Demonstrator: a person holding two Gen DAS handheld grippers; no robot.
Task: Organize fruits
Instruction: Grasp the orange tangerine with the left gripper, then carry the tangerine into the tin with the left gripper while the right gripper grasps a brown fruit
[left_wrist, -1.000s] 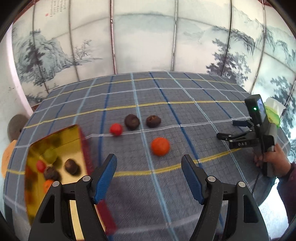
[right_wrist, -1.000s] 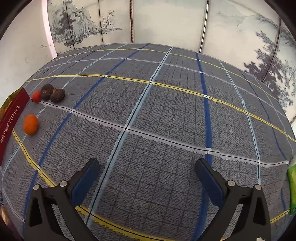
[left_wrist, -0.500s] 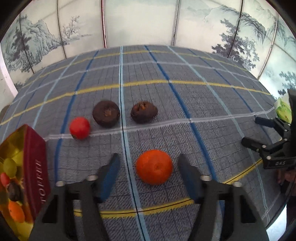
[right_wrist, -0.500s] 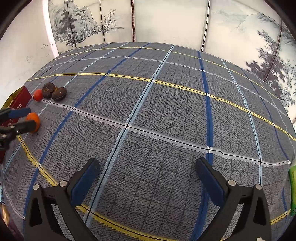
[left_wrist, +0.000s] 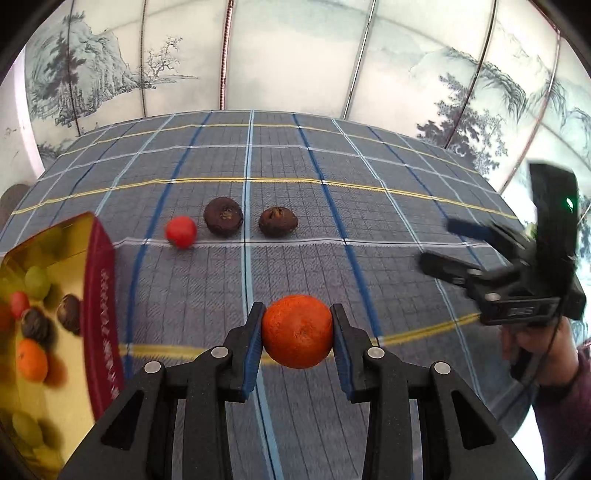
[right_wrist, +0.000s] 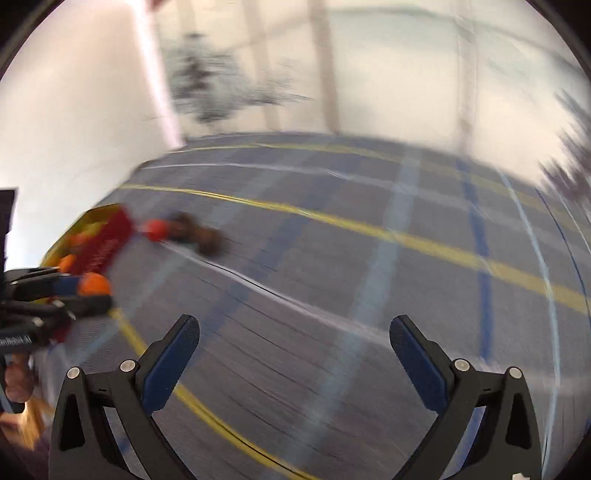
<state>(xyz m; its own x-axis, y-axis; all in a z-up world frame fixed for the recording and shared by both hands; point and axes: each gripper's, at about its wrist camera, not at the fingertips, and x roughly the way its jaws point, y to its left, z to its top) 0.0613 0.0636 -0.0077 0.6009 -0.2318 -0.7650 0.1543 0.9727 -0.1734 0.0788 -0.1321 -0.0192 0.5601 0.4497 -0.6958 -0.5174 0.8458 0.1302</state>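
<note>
My left gripper (left_wrist: 297, 334) is shut on an orange tangerine (left_wrist: 297, 331), its blue pads pressing both sides. Farther back on the plaid cloth lie a small red fruit (left_wrist: 180, 231) and two dark brown fruits (left_wrist: 223, 220) (left_wrist: 277, 222) in a row. A gold tin with a red side (left_wrist: 99, 306) at the left holds several fruits. My right gripper (right_wrist: 294, 347) is open and empty above the cloth; its view is blurred. It shows the tangerine (right_wrist: 94, 285) in the left gripper, and the tin (right_wrist: 105, 243).
The right gripper and the hand holding it (left_wrist: 517, 291) show at the right of the left wrist view. The plaid tablecloth (left_wrist: 332, 166) covers a round table. Painted screen panels (left_wrist: 295, 55) stand behind it.
My left gripper closed on the tangerine, which lay between its open fingers half a second ago. My right gripper has swung, so its view now tilts up and left toward the tin.
</note>
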